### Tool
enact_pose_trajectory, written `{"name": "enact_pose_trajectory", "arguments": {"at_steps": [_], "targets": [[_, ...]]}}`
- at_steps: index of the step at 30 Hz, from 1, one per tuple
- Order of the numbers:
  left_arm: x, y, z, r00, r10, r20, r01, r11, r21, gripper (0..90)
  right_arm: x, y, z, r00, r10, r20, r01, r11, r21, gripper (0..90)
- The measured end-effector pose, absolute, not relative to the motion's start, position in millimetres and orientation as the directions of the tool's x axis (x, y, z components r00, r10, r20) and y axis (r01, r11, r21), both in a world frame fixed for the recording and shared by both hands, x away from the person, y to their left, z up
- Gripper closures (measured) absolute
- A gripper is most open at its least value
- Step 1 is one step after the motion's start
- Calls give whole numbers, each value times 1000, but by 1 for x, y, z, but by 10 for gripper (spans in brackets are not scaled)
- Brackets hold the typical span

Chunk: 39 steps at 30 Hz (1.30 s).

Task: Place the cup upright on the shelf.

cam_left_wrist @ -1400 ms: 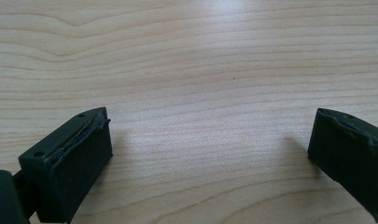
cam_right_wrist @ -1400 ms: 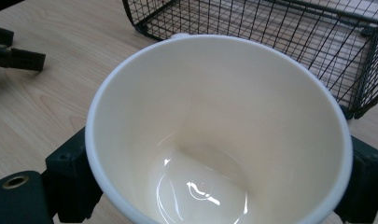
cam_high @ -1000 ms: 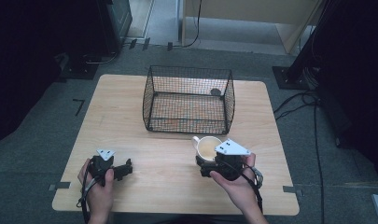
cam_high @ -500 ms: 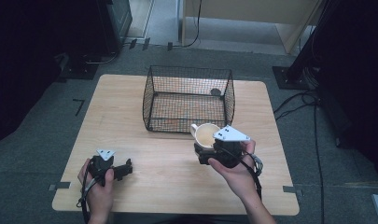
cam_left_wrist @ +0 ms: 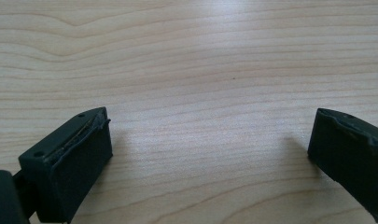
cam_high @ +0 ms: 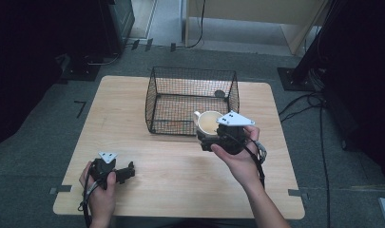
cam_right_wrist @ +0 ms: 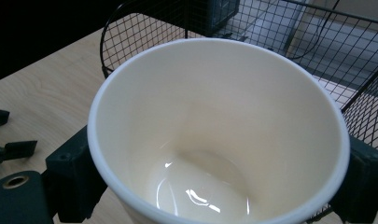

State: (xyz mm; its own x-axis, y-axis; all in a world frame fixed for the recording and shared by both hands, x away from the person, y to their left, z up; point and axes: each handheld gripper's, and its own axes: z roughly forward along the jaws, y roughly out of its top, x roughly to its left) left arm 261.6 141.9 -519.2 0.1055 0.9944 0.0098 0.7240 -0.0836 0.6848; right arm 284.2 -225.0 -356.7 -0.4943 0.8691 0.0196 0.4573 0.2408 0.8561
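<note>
A cream mug is held off the table with my right gripper shut on its body, one black jaw on each side. It hangs just in front of the near right wall of a black wire basket. The mug is empty inside, and its handle points left in the high view. My left gripper rests low over the table near the front left, jaws wide apart with nothing between them.
The wire basket stands at the table's back middle, with a small dark round thing near its far right corner. Bare wood lies between the two hands. Cables trail on the floor to the right of the table.
My right gripper has lifted the mug and carried it up and away from the person, toward the basket's near wall. The left gripper has stayed put.
</note>
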Motion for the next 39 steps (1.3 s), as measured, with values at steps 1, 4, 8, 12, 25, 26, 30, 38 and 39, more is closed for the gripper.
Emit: {"name": "enact_pose_trajectory", "arguments": {"at_steps": [1,4,8,12,25,26,30,38,39], "targets": [[262,142,-519,106,994,10,724,-84,685,0,287,-225,-355,-492,870,21,457,238,857,91],[262,142,-519,107,994,10,725,-84,684,0,293,-226,-353,-488,873,22,454,231,860,91],[262,142,-519,107,994,10,725,-84,684,0,309,-225,-345,-476,879,19,445,222,867,91],[262,142,-519,106,994,10,725,-84,684,0,323,-224,-342,-477,878,26,448,218,867,91],[262,142,-519,109,994,10,723,-86,685,0,377,-213,-343,-483,876,6,425,228,876,91],[262,142,-519,108,994,9,723,-85,685,0,382,-212,-345,-485,875,0,424,235,875,91],[262,142,-519,109,994,10,724,-87,684,0,402,-207,-352,-486,874,-12,431,251,867,91],[262,142,-519,109,994,9,724,-86,684,0,434,-201,-373,-512,859,-26,439,288,851,91],[261,142,-519,110,994,9,724,-86,684,0,438,-202,-375,-512,858,-24,443,288,849,92]]}}
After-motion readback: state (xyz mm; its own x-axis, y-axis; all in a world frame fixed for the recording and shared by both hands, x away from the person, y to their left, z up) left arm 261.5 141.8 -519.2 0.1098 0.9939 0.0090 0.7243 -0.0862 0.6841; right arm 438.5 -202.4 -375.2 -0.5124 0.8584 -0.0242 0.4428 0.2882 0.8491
